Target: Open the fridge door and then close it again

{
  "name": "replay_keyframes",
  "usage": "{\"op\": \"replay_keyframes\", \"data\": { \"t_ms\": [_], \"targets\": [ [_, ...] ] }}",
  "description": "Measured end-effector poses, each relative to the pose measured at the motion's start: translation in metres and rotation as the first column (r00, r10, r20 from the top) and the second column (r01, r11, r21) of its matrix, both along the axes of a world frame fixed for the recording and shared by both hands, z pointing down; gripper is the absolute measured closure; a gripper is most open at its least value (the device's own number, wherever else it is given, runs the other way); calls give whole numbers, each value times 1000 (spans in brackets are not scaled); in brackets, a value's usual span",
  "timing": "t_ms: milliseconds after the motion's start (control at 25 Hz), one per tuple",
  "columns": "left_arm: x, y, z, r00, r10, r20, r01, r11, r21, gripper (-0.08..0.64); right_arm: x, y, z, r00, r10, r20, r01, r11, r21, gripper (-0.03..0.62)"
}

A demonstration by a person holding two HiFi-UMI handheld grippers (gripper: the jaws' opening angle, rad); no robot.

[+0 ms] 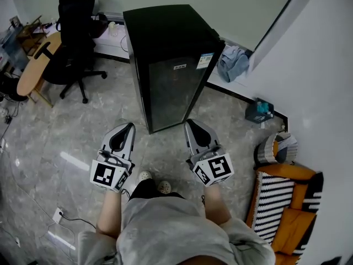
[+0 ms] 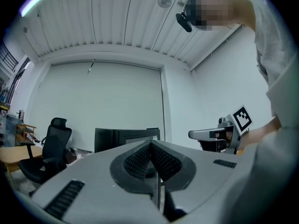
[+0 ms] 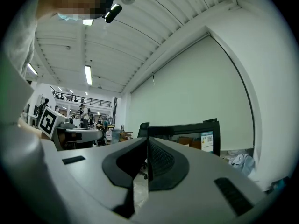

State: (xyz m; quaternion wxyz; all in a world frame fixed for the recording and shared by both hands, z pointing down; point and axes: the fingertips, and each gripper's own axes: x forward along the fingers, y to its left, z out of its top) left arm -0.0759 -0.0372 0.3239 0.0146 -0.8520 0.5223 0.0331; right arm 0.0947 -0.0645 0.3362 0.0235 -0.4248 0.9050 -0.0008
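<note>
The black fridge (image 1: pixel 171 59) stands on the grey floor ahead of me, its dark glass door closed and facing me. Both grippers are held level in front of my body, a short way from the door and touching nothing. My left gripper (image 1: pixel 130 125) is shut, with its ribbed pads pressed together and nothing between them. It points at the fridge (image 2: pixel 126 136) in the left gripper view. My right gripper (image 1: pixel 189 122) is likewise shut and empty, and the fridge (image 3: pixel 196 134) shows beyond its tip. Each gripper view also catches the other gripper off to the side.
A black office chair (image 1: pixel 74 32) and a wooden table (image 1: pixel 36 65) stand at the left. A heap of blue cloth (image 1: pixel 233 62) lies right of the fridge. A teal box (image 1: pixel 259 112), a basket (image 1: pixel 276 148) and an orange striped seat (image 1: pixel 287 208) line the white right wall.
</note>
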Motion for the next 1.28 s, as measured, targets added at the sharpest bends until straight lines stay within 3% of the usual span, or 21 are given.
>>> {"op": "replay_keyframes", "data": {
  "t_ms": [560,1280],
  "targets": [
    [-20,-58,49,999,34,18,-31,991,-130,546,-26,-61,54,998,20,-63,-29,991,-133,569],
    [-25,-93,137,998,65,8,-59,948,-312,545,-34,-91,143,995,36,-98,-64,951,-303,569]
  ]
}}
